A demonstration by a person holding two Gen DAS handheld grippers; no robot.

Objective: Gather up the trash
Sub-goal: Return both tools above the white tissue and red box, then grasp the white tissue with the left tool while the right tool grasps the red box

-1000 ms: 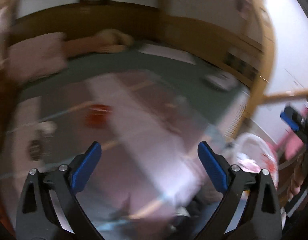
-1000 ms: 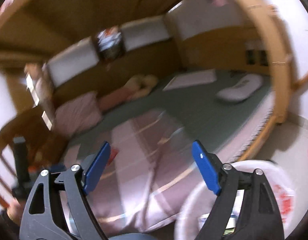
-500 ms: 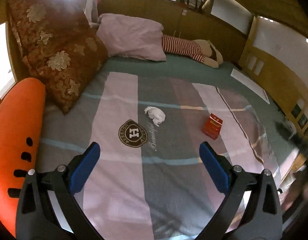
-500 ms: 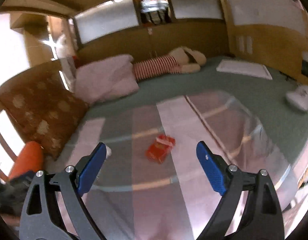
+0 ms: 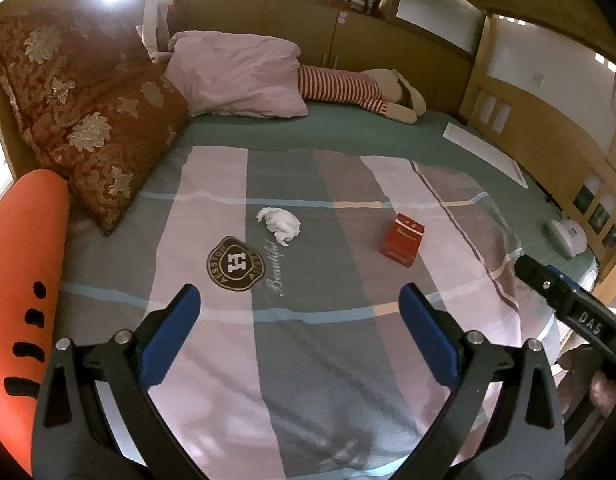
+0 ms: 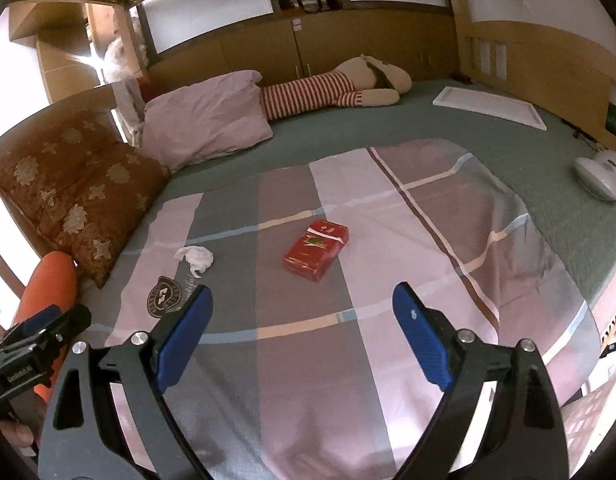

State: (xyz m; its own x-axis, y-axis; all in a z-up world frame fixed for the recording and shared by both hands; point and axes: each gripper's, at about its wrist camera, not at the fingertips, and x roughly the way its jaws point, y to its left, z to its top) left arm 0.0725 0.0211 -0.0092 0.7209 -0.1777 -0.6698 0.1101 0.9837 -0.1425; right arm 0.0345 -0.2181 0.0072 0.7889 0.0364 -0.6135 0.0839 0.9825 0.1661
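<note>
A crumpled white tissue (image 5: 280, 222) lies on the striped bedspread (image 5: 308, 360), beside a round logo patch. A red cigarette pack (image 5: 402, 240) lies to its right. Both also show in the right wrist view: the tissue (image 6: 196, 258) at left, the red pack (image 6: 317, 250) near the middle. My left gripper (image 5: 298, 320) is open and empty, above the bedspread, short of both items. My right gripper (image 6: 302, 320) is open and empty, short of the red pack. The right gripper's body shows at the right edge of the left wrist view (image 5: 568, 304).
A brown floral cushion (image 5: 88, 120), a pink pillow (image 5: 236, 76) and a striped plush toy (image 5: 356, 90) lie at the head of the bed. An orange cushion (image 5: 20, 280) is at the left. A white frame (image 6: 490, 106) and a white device (image 6: 602, 174) lie at the right.
Both views have swung from a blurred look at the bed's edge and a white bin to a steady look over the bed. The tissue and red pack now sit nearer. Both grippers stayed open.
</note>
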